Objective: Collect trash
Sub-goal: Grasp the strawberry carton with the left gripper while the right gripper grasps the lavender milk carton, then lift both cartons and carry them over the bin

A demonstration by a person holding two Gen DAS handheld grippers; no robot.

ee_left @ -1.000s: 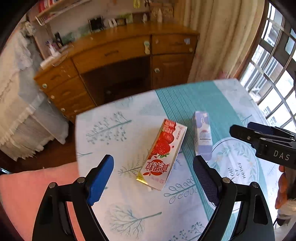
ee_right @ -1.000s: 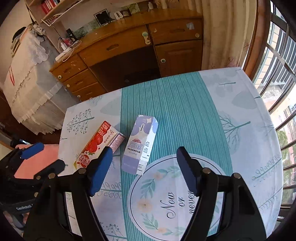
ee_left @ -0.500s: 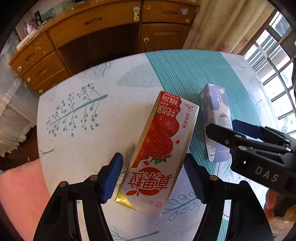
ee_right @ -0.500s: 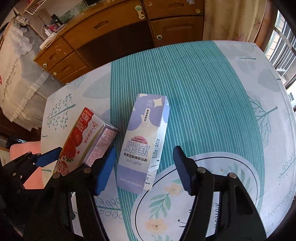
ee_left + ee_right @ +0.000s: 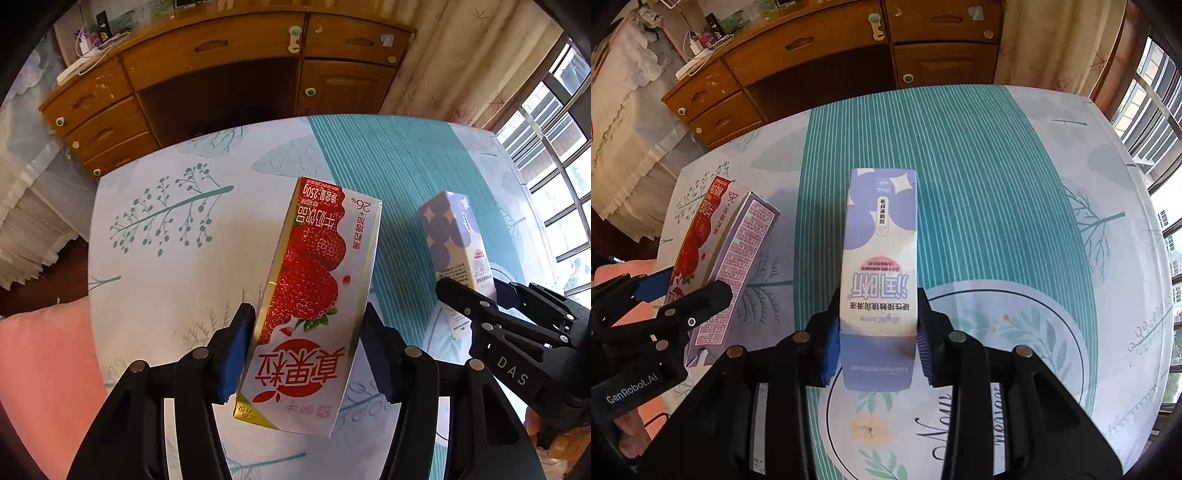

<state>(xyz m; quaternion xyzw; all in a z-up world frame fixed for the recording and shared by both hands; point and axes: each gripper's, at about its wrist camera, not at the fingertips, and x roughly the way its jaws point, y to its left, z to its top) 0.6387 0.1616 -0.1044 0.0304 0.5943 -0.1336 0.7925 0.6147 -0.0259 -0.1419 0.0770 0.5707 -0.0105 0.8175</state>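
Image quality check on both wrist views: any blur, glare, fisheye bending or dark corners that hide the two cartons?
Left wrist view: the strawberry carton is sharp and its print legible; daylight from the window is bright but not blown out; strong fisheye curves the table edge; black vignette fills the corners. Right wrist view: the purple carton is sharp, evenly lit, without glare; same bending and dark corners.

both views look steeply down along their own tongs, close over the table (image 5: 155, 280), facing the desk (image 5: 820, 62) beyond. each catches the other's tongs at its edge; both share the red carton (image 5: 314, 295) and purple box (image 5: 881, 258).
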